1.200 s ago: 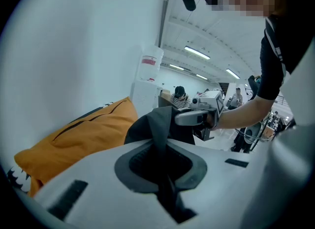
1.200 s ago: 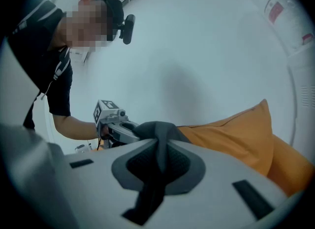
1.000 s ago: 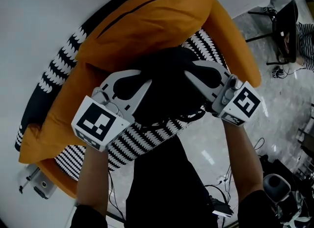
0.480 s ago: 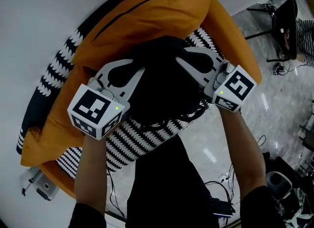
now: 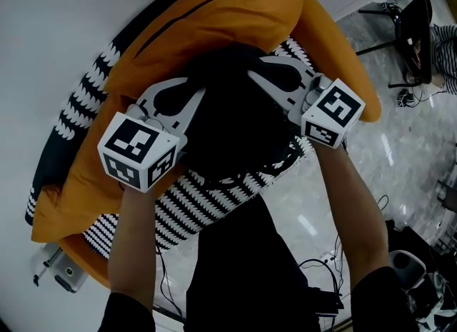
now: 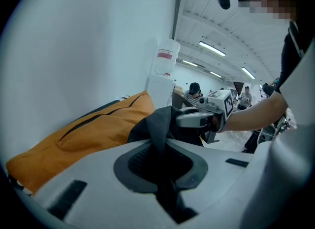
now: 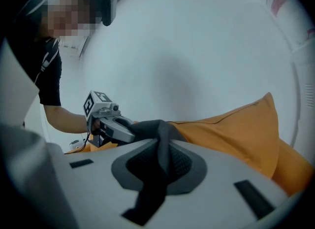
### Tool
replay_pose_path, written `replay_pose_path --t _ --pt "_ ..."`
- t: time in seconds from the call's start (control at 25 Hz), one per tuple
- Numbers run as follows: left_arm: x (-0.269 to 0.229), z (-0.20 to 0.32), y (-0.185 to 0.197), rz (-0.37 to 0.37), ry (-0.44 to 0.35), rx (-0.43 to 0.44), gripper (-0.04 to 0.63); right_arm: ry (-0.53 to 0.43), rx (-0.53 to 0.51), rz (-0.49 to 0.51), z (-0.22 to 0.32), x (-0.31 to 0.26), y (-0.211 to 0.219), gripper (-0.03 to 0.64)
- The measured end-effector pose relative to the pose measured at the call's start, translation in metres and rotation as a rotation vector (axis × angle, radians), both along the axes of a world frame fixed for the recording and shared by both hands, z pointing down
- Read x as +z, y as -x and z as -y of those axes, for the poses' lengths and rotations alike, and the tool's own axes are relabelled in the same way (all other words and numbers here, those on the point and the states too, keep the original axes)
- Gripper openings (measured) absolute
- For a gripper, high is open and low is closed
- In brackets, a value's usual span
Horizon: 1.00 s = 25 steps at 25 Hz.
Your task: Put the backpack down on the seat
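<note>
The white wall (image 5: 57, 23) fills the upper left of my head view, with glossy grey floor (image 5: 400, 152) off to the right. Against the wall sits the seat (image 5: 214, 16), a big orange cushioned piece with a dark zip line running along its back cushion. A black-and-white patterned cloth (image 5: 200, 205) is draped over it and shows on both sides of my arms.

The backpack (image 5: 235, 123) is a black, shapeless mass hanging between the two tools, over the orange cushion and the patterned cloth. From here I cannot tell whether its underside touches the seat.

The left gripper (image 5: 187, 95) has hold of the bag's left side and the right gripper (image 5: 275, 73) of its right side, marker cubes toward me. In the left gripper view the jaws (image 6: 160, 174) are clamped on a fold of the bag's dark fabric — it runs up out of the pads toward the orange cushion. The right gripper view shows the same: jaws (image 7: 157, 174) pinched on a strip of black fabric, the other tool just beyond it.
</note>
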<state>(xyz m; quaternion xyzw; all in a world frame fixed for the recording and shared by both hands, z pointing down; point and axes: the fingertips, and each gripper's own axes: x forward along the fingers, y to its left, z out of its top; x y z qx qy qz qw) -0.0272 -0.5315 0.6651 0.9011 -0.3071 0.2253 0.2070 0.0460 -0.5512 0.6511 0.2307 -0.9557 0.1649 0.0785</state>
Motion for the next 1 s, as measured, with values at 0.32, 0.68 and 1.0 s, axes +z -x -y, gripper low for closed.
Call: replay_pose_path --t 0.32,0.68,1.0 --pt "0.002 0.002 -0.001 -0.041 0.021 -0.041 0.035 0.011 0.028 -0.006 0.003 0.003 -0.003 0.041" --pt "-0.012 0.006 0.020 -0.072 -0.022 -0.109 0.127 0.034 0.077 0.014 0.003 -0.004 -0.015 0.109" --pt "-0.042 -0.006 0.024 -0.085 -0.069 -0.119 0.133 -0.015 0.140 0.025 -0.002 -0.033 -0.040 0.132"
